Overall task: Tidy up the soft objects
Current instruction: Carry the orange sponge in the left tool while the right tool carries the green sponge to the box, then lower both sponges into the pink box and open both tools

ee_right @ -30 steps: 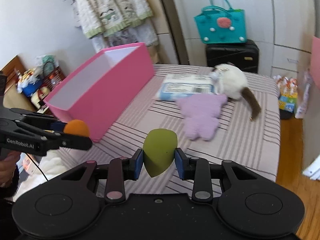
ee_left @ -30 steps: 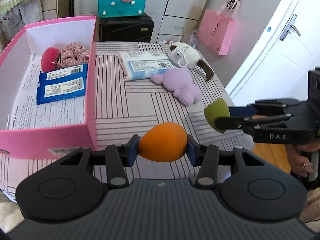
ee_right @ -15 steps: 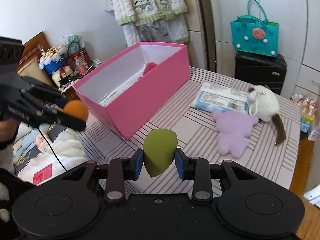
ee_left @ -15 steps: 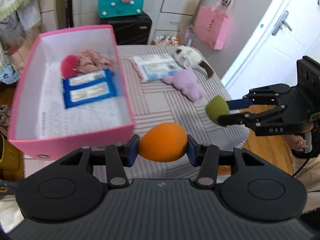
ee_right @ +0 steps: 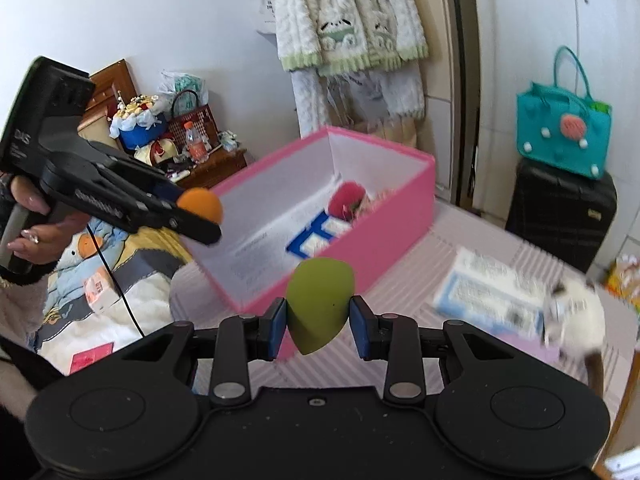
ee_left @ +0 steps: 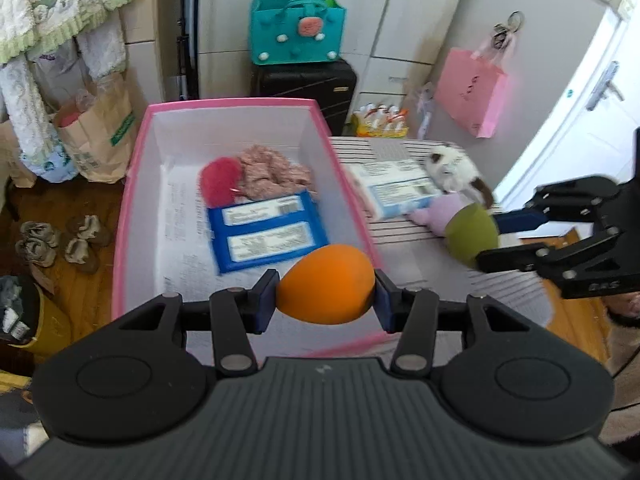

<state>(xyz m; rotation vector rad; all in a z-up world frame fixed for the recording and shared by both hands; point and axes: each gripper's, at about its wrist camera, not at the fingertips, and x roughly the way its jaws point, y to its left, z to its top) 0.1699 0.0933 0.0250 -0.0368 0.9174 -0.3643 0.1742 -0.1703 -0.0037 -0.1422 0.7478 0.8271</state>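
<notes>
Carrying step in hand, both loads due for the pink box (ee_left: 132,184). In the left wrist view, from the left edge of frame: pink box open at centre left, holding a red pom-pom (ee_left: 219,186), a crumpled pinkish cloth (ee_left: 272,172) and a blue packet (ee_left: 266,234) on its floor; bare floor showing nearer the camera. Centre, low: left tool (ee_left: 326,285) clamped on an orange sponge (ee_left: 326,284), held just above the box's near right corner, pads pressing both ends. Right of that, on the striped worktop (ee_left: 420,248), outside the box: a white wipes pack (ee_left: 396,194), a lilac plush (ee_left: 438,214) and a white plush animal (ee_left: 454,168). Far right: right tool (ee_left: 490,242) clamped on a green sponge (ee_left: 472,236), hanging over the worktop beside the box's right wall. In the right wrist view, green sponge at lower centre, point down, in front of the box's long side. Next move, as judged: orange sponge eased over the bare floor and let go, then green sponge brought across the wall; care needed to clear the rim and keep the two tools apart; three soft things left on the worktop afterwards
</notes>
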